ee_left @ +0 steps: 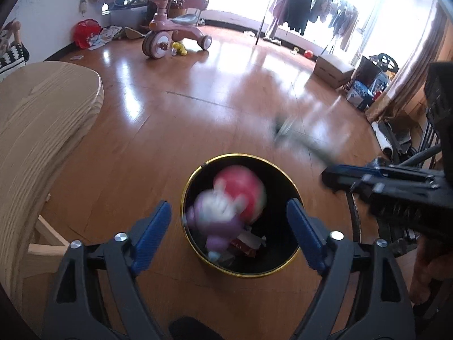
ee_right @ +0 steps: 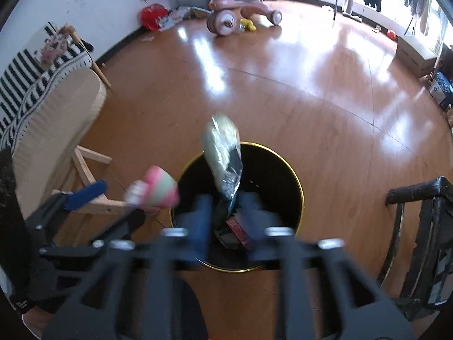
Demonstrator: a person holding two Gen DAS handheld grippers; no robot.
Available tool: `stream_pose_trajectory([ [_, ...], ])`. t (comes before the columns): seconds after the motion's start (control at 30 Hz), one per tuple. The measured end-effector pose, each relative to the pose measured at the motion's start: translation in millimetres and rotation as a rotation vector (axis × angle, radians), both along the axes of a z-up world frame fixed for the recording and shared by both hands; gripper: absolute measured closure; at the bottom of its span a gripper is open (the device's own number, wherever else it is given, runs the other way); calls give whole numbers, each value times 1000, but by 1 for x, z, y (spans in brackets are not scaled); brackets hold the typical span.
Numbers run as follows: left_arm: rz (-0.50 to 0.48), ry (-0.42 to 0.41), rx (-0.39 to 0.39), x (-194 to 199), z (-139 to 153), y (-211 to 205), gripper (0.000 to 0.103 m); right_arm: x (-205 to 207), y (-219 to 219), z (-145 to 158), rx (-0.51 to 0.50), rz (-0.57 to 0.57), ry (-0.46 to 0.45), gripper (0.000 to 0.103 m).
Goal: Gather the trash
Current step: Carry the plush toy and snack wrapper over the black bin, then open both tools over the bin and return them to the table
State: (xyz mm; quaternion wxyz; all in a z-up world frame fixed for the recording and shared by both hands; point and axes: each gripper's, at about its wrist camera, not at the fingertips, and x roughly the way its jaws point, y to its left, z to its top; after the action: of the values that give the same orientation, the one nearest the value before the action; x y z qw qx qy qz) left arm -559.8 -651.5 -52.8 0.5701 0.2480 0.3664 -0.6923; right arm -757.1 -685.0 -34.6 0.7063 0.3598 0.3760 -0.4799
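Note:
A black trash bin with a gold rim [ee_left: 294, 189] [ee_right: 300, 187] stands on the wood floor below both grippers. My left gripper [ee_left: 229, 221] is open above it; a blurred pink and purple wrapper [ee_left: 229, 206] [ee_right: 154, 188] is in mid-air between the bin mouth and the fingers. My right gripper [ee_right: 226, 209] is shut on the end of a clear crinkled plastic bag [ee_right: 223, 153] that sticks out over the bin. In the left wrist view the right gripper [ee_left: 334, 175] enters from the right with the bag blurred [ee_left: 297, 130]. Red packaging [ee_right: 240, 232] lies inside the bin.
A light wood table [ee_left: 42, 130] [ee_right: 56, 124] stands at the left. A pink tricycle [ee_left: 172, 34], a red bag [ee_left: 85, 31] and a cardboard box [ee_left: 331, 70] sit farther across the floor. A black chair frame [ee_right: 424, 226] is at the right.

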Motion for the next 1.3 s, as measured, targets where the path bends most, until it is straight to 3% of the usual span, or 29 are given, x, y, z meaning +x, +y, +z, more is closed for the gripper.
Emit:
stream_pose_trajectory([
  [0.03,-6,3,3,-1,-1,0,21,0,1,2,-14,-6,1,28],
  [0.2,0,5,-4,3,3,4,21,5,4,10,-43,-11,-10,28],
  [0.3,19,-3,-17,13,11,12,15,15,7,15,-54,-3,-15,28],
  [0.47,88,-46,-61,53,44,40,10,42,19,38,-125,36,-39,17],
  [0.57,161,-77,-81,89,67,69,9,73,30,54,-167,84,-54,16],
  [0.77,374,-144,-102,185,108,145,7,168,71,94,-225,254,-107,12],
  [0.97,648,-180,-56,297,123,247,7,296,144,128,-279,482,-150,11],
  [1.13,903,-213,-7,386,123,348,7,394,204,136,-287,632,-176,10],
  [1.3,1081,-196,28,445,121,423,7,480,263,130,-273,744,-187,10],
])
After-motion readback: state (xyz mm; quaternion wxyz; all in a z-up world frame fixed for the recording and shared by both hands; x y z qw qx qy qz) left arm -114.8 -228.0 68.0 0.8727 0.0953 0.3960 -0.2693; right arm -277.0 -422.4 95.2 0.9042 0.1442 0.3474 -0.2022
